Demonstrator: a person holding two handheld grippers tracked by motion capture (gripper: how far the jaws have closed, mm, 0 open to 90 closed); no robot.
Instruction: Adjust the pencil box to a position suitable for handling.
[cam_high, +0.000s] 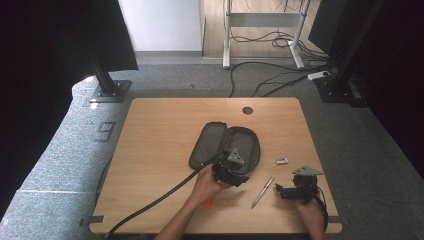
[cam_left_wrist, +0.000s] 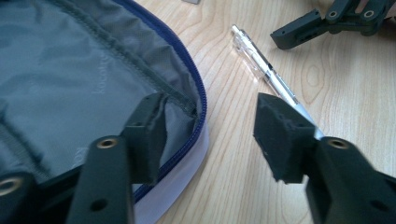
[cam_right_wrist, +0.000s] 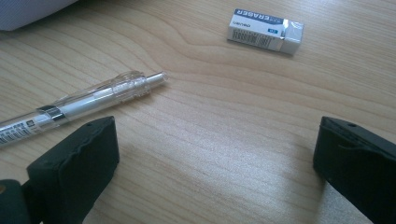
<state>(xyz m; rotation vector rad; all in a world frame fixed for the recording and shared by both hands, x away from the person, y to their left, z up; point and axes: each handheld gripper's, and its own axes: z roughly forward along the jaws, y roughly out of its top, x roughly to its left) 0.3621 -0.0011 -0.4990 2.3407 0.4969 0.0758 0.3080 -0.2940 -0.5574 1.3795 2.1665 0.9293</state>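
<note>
The open pencil case (cam_high: 226, 146) lies in the middle of the table (cam_high: 160, 130). The left gripper (cam_left_wrist: 210, 135) is spread apart — one jaw sits over the case's rim, pinching nothing. The right gripper (cam_right_wrist: 215, 158) is wide open too, with the pen (cam_right_wrist: 79, 105) just beside one jaw.

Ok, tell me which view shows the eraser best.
The right gripper view: the eraser lies sharp on the table beyond the open jaws, its printed sleeve readable. The high view shows it as a small pale block right of the pencil case. The left gripper view catches a corner at the top edge.
</note>
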